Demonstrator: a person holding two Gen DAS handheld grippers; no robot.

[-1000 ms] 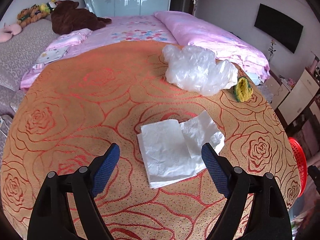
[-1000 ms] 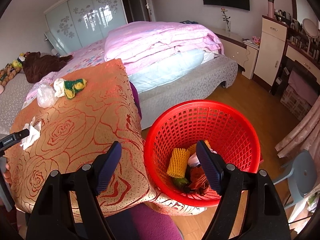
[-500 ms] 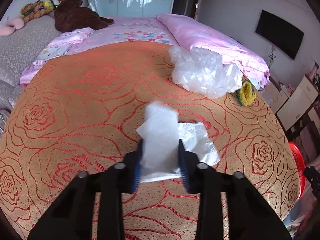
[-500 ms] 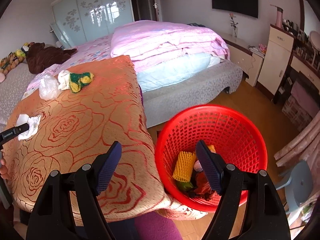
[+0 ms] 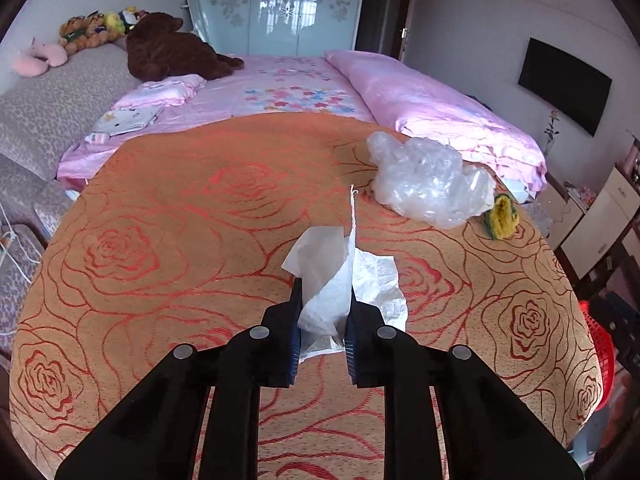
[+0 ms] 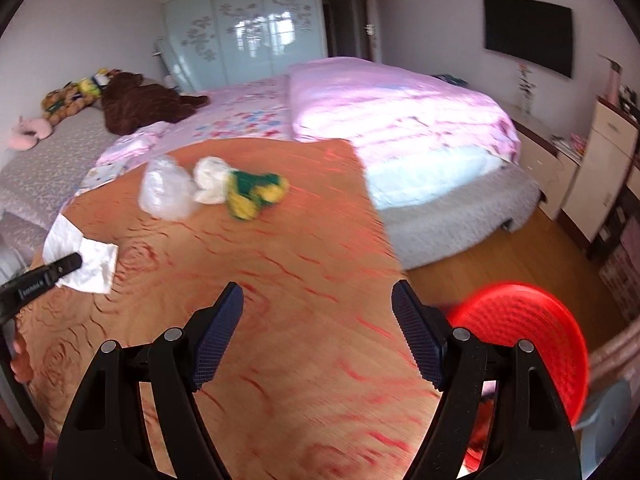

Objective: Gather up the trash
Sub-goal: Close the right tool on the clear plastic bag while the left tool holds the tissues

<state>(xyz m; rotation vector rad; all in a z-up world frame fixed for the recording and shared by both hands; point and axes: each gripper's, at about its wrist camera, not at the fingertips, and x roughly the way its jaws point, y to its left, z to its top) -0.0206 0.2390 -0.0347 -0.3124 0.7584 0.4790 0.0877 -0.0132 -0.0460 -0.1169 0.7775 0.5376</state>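
a: the left gripper (image 5: pixel 322 320) had just been closing and was clamped on the tissue (image 5: pixel 340 280), bunched between its jaws.

b: the right gripper (image 6: pixel 316 332) gaped empty; the basket (image 6: pixel 532 344) sat off right. thin paper might tear or slip loose mid-carry.

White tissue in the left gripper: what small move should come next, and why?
Probably lift it clear and carry it toward the red basket. The left gripper, whose jaws have just been closing, is pinched on the white tissue, part of which looks still draped on the orange cloth.
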